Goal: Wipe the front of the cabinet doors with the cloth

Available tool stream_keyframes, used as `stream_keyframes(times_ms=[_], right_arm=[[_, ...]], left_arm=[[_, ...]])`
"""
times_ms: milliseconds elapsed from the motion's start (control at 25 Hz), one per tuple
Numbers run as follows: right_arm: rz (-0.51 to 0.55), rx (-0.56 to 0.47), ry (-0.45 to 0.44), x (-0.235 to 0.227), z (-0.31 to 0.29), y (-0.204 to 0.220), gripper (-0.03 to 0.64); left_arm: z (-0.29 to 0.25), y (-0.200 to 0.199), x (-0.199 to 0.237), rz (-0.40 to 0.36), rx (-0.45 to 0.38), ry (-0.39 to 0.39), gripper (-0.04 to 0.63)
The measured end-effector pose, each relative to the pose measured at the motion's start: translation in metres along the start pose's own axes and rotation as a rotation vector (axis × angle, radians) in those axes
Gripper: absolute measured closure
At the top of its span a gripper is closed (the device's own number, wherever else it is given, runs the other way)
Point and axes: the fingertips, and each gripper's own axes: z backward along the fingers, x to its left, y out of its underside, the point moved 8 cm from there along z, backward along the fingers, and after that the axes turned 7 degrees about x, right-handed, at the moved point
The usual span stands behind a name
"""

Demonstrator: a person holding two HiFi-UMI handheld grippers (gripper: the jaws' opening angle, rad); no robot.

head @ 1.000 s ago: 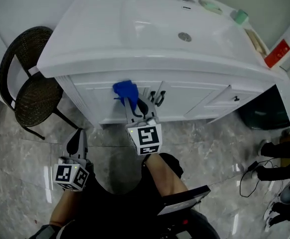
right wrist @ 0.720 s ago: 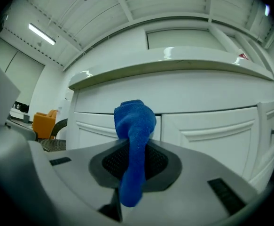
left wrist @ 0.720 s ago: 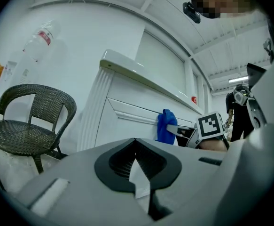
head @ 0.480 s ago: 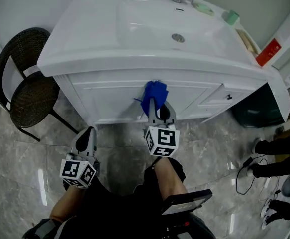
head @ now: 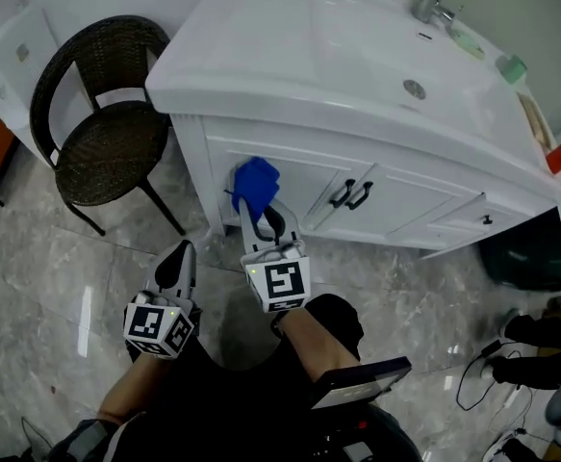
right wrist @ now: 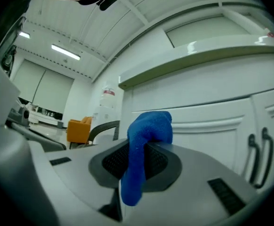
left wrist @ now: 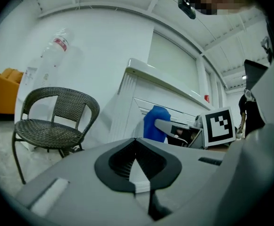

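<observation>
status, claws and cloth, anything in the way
Right claw shut on blue cloth, up at the left cabinet door. Left claw shut, empty, held low. Door handles just right of cloth; wicker chair off to the left.

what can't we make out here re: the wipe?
- Contact: in the head view the blue cloth and right gripper cover the spot on the left door; touching or apart, cannot tell.
- Dirt on the door: too fine in any view.
- Print on the bottle label: left gripper view, too small.

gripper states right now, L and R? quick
Left gripper: shut, nothing in it.
Right gripper: shut on the blue cloth.
</observation>
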Motion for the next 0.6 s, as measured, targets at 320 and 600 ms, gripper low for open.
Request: stream_keyframes(times_ms=[320,600], right_arm=[[0.094,0.048,-0.129,0.054,-0.063,0.021,0.568],[0.073,0.092,-0.001,0.015,-0.053,0.036,0.568]], left_arm=[[0.039,0.011,0.038,0.007,0.018,-0.144,0.592],[0.025,0.016,0.031,0.027,0.029,-0.091,0.592]])
